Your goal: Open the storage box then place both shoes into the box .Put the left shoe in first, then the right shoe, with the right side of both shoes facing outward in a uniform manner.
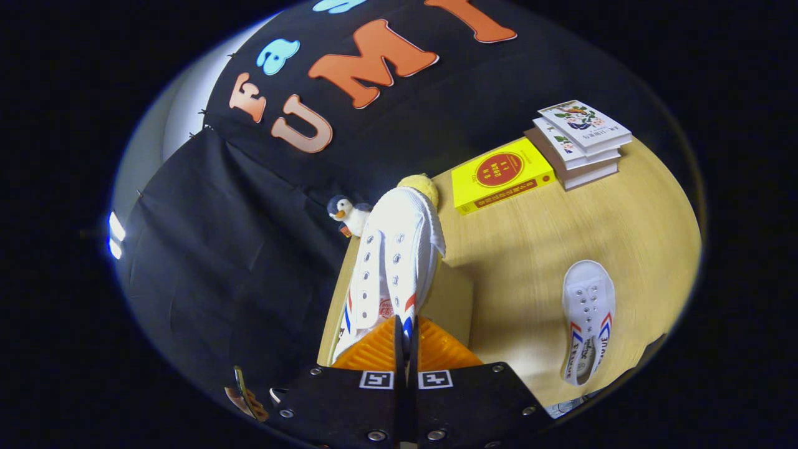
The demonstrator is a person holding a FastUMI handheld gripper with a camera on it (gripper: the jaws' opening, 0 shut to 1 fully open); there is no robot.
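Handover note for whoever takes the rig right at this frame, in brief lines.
Gripper: fingers shut on the heel of one white shoe, carried in the air with its toe pointing away from the fingers.
Second shoe: lying on the wooden table, off to the right of the fingers.
Beyond the carried shoe: a penguin toy, a yellow book and a book stack.
Done: one shoe picked up.
Left: box it, then the second shoe; I cannot tell which shoe is the left one.

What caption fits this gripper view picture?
Gripper shut on a white shoe, lifted above the table; second shoe lies there.
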